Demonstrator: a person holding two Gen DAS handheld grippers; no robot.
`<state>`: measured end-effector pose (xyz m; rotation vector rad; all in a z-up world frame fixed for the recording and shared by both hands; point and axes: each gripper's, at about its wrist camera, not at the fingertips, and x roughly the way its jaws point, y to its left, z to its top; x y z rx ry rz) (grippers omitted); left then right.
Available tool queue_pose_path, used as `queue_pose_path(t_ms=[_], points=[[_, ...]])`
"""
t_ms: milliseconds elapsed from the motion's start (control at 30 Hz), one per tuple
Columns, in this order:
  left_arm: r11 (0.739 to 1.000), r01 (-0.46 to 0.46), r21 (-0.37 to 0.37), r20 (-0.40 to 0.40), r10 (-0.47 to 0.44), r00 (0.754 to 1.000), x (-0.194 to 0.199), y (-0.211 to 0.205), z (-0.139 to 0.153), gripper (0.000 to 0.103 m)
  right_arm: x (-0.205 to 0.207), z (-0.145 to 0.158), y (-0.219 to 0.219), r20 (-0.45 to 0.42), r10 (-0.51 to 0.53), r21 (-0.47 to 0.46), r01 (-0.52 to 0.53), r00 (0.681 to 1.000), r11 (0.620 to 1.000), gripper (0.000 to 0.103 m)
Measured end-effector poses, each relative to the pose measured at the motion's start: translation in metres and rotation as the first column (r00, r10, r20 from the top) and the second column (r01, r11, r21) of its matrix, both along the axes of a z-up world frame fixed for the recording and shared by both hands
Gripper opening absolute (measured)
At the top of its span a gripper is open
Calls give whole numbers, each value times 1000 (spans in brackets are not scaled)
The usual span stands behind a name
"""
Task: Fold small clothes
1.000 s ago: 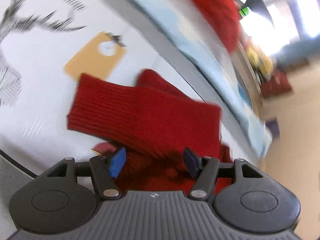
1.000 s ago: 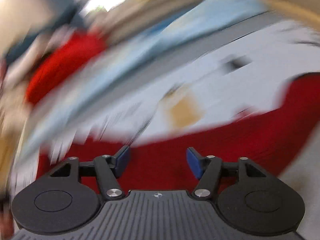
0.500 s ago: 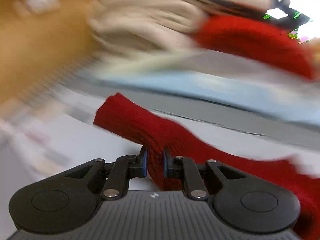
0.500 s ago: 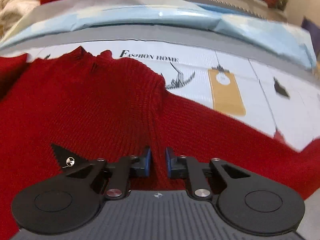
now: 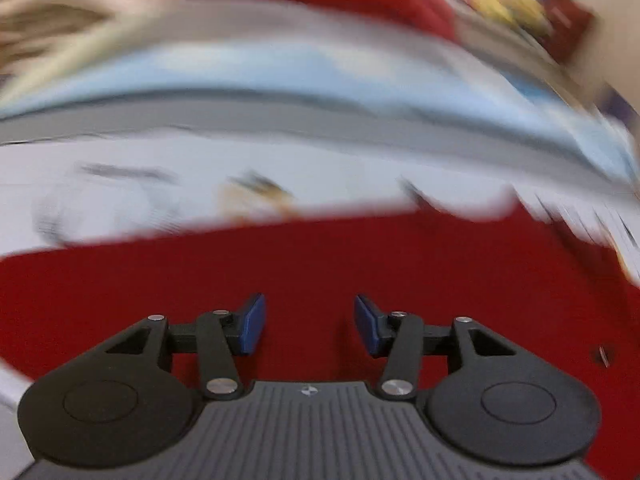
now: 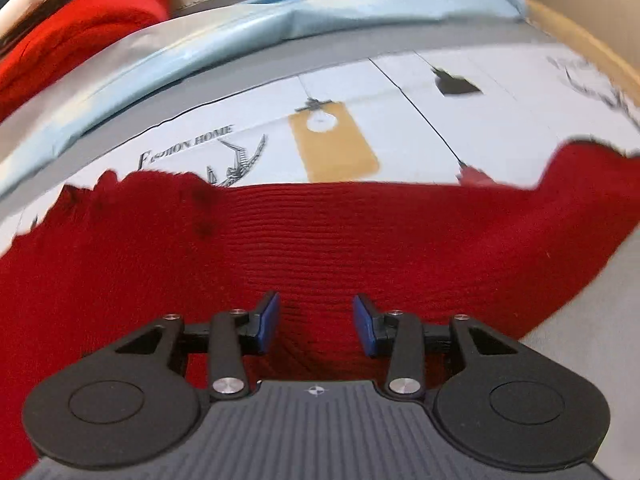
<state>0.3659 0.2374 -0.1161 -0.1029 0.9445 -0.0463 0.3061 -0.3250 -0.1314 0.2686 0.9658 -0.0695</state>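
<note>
A red knitted sweater (image 6: 320, 240) lies spread flat on a white printed cloth. In the right wrist view it fills the lower half, with its scalloped edge at the upper left. My right gripper (image 6: 316, 322) is open just above the knit, with nothing between the blue pads. In the blurred left wrist view the same red sweater (image 5: 320, 264) lies under my left gripper (image 5: 308, 328), which is open and empty.
The white cloth (image 6: 420, 92) carries a tan tag print (image 6: 334, 144) and black lettering. Behind it lie a grey band, a light blue sheet (image 6: 280, 20) and another red garment (image 6: 76, 32) at the far left. A cardboard edge (image 6: 580, 36) stands at the right.
Half a second ago both grippers were shut on the red sweater. Both have opened and let it go, and the sweater now lies flatter on the cloth.
</note>
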Motion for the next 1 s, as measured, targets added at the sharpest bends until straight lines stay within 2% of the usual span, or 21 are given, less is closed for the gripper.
queue_pose_path(t_ms=[67,133,167,200,233,300,367,400,467,567,767,800,867,933,1000], points=[[998,63,9,-41,-63,997,3,-22,-16,54,2,1,1,12,20,34,-21,1000,999,43],[998,64,24,-71,-62,996,2,-24,-30,53,4,4,10,33,65,65,-67,997,996,45],[997,66,30,-62,-64,996,1,-24,-32,53,6,5,18,45,100,71,-103,994,992,47],[996,74,40,-60,-72,996,-4,-29,-33,48,8,6,28,56,145,57,-148,988,987,52],[994,90,58,-57,-87,995,-5,-31,-33,44,11,6,38,66,189,24,-191,980,981,52],[991,126,43,-53,-124,991,-10,-29,-33,14,20,6,62,89,276,-88,-269,957,959,52],[989,142,49,-52,-139,989,-13,-33,-33,11,30,1,80,95,325,-165,-307,941,937,45],[985,156,68,-48,-153,987,-12,-36,-34,10,35,-2,86,90,337,-181,-317,937,931,16],[979,177,98,-42,-174,984,-15,-38,-35,10,49,-8,94,68,327,-198,-309,943,930,14],[976,167,141,-35,-163,986,-20,-36,-34,9,69,-9,108,78,292,-218,-270,953,938,12],[984,40,171,7,-42,999,-19,-16,-32,10,124,5,139,166,307,-261,-258,937,930,12],[987,27,158,16,-30,999,-20,-15,-30,10,129,5,142,155,316,-270,-267,936,925,13],[994,24,104,23,-27,999,-23,-11,-24,10,132,1,145,65,321,-289,-290,945,912,18],[997,67,40,30,-68,997,-30,-11,-18,10,116,1,140,40,328,-318,-300,944,899,22],[993,117,25,17,-117,993,-38,-14,-20,10,88,-1,128,4,345,-360,-321,939,876,25]])
